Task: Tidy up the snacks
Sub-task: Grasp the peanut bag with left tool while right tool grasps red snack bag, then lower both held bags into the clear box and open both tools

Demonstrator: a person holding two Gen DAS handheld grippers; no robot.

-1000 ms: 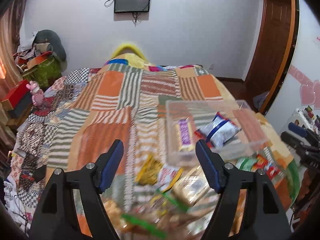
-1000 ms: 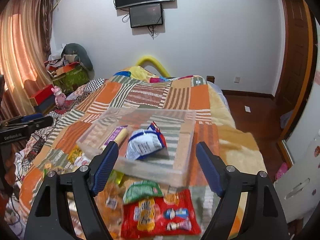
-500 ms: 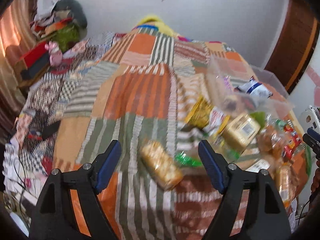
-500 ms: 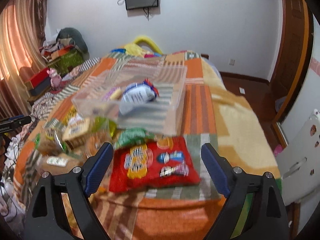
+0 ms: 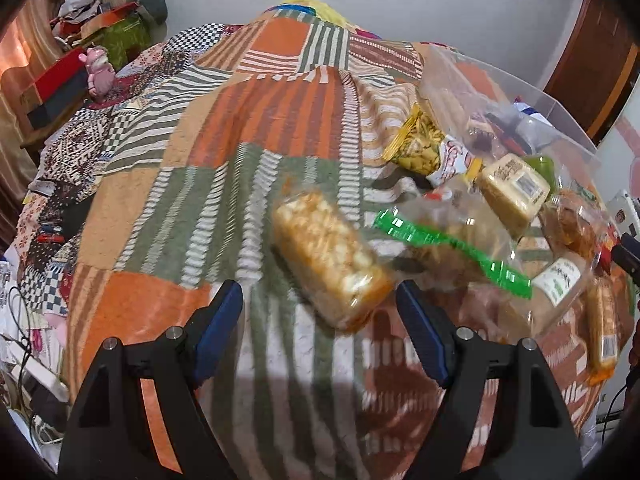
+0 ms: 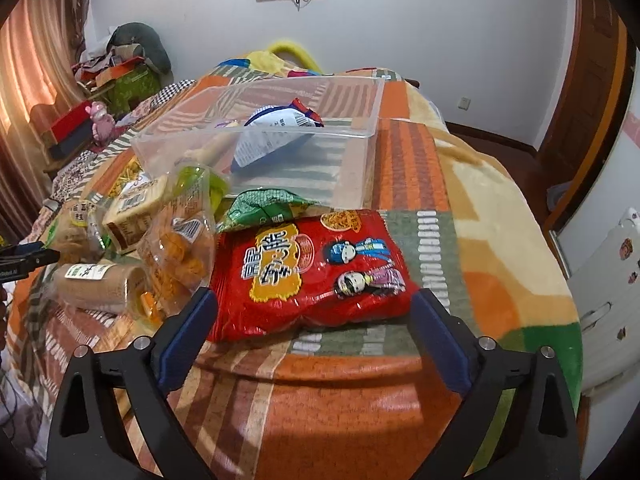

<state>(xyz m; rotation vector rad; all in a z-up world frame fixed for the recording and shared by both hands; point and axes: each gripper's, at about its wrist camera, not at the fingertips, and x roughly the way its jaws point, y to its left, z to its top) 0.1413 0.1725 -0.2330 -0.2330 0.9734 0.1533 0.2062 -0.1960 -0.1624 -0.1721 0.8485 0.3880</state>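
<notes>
Left gripper (image 5: 320,320): jaws apart, empty.
Cracker pack (image 5: 330,266): just ahead, between its fingertips.
Right gripper (image 6: 314,320): jaws opening, empty.
Red snack bag (image 6: 310,270): just ahead.
Clear bin (image 6: 356,160): beyond the bag.

Each claw, left (image 5: 320,308) and right (image 6: 314,310), has black angular arms, blue finger pads (image 5: 218,330) and silver screws.

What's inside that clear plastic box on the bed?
In the clear plastic box lie a white-and-blue snack bag and a pale stick-shaped snack with a purple wrapper. The bag covers part of the floor, so anything beneath it is hidden.
</notes>
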